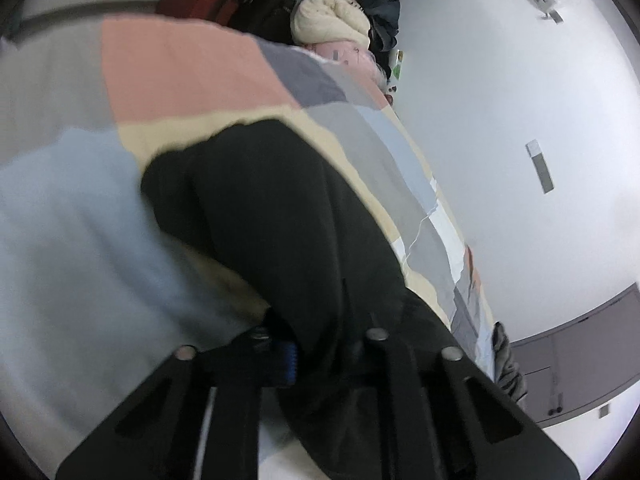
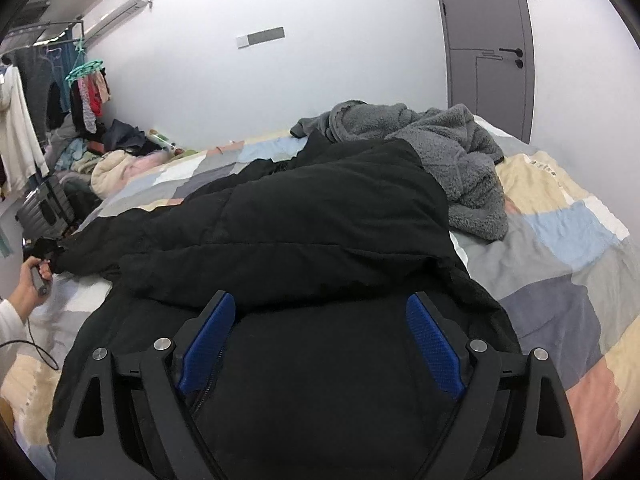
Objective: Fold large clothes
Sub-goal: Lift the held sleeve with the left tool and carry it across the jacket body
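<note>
**Jacket sleeve gripped, right jaws wide**

Your right gripper stood wide over the black jacket without pinching it. Your left gripper was clamped on its sleeve. Jacket lay across the patchwork quilt; grey fleece lay beyond.

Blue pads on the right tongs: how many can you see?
2. One blue pad is on the left, the other blue pad on the right, both over the black coat.

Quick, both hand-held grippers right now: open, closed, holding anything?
Left hand-held gripper: shut on the black jacket at its sleeve end.
Right hand-held gripper: open above the black jacket, holding nothing.
</note>
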Available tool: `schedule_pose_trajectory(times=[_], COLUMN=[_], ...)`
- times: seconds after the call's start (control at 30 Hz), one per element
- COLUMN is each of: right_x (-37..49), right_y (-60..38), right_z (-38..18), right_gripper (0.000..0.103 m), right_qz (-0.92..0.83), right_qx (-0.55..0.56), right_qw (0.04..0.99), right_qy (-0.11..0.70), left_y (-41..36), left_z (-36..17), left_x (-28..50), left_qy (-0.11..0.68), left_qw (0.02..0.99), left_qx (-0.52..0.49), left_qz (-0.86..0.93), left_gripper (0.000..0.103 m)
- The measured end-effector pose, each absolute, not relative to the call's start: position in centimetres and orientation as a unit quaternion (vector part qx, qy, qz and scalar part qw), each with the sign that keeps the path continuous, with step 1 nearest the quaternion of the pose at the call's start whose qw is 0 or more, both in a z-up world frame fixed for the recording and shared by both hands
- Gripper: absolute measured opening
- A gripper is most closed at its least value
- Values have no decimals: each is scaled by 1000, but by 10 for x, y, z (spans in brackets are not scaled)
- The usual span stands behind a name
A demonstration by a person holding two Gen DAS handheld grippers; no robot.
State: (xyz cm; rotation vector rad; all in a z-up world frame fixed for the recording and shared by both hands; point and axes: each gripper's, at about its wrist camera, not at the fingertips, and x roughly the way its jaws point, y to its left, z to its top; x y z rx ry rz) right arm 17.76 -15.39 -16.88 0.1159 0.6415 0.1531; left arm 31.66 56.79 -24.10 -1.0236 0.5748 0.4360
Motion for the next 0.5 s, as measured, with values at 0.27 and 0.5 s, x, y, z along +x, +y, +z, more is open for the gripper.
schedule_pose_trajectory(times=[0.27, 0.5], right_x=[163, 142], right_y=[-158, -161], right_z=[-164, -153], right_gripper=[89, 97], right_qz=[98, 111], right_qx=[53, 27], right_qw=[943, 950], right_qy=[313, 292], left_y=[541, 498], left_z=[-160, -105], left_x=[277, 252], left_qy=[269, 261], left_qw=[855, 881], left_qx=[-366, -294], left_qz=[250, 264], left_gripper=[3, 3])
